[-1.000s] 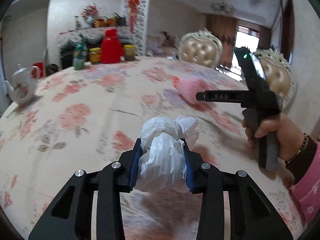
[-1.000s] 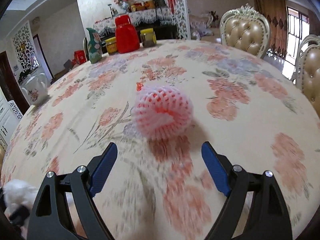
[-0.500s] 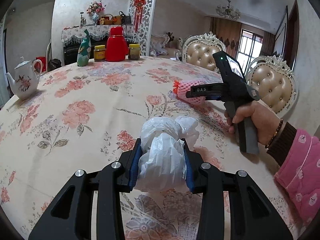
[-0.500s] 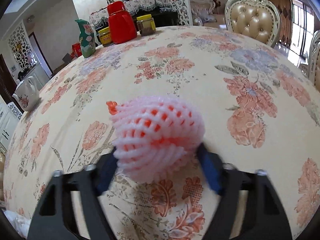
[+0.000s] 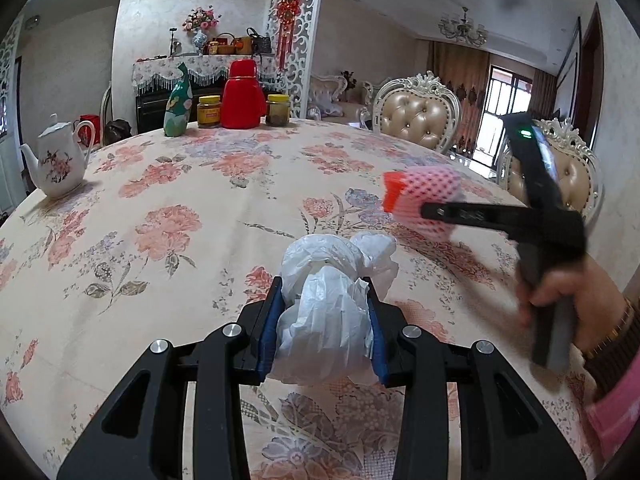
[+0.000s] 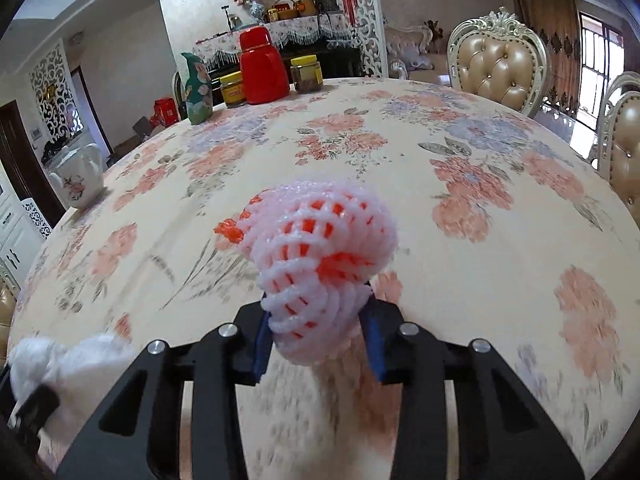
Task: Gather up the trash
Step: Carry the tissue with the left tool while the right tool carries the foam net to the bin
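A crumpled white plastic bag (image 5: 324, 312) sits squeezed between the blue pads of my left gripper (image 5: 323, 330), just above the floral tablecloth. A pink foam fruit net (image 6: 324, 256) with an orange lining is between the blue pads of my right gripper (image 6: 318, 334), whose jaws are closing and press into its lower part. In the left wrist view the same foam net (image 5: 424, 196) hangs off the table at the right, in the right gripper (image 5: 432, 211) held by a hand (image 5: 560, 292). The white bag (image 6: 60, 364) also shows at the lower left of the right wrist view.
The round table (image 5: 160, 216) carries a white teapot (image 5: 58, 164) at the left edge. A red thermos (image 5: 243, 94), two jars and a green figurine stand at its far side. Padded chairs (image 5: 416, 116) ring the far right edge.
My right gripper moved up to the foam net, closed on it and lifted it off the cloth. My left gripper stayed still, holding the white bag.
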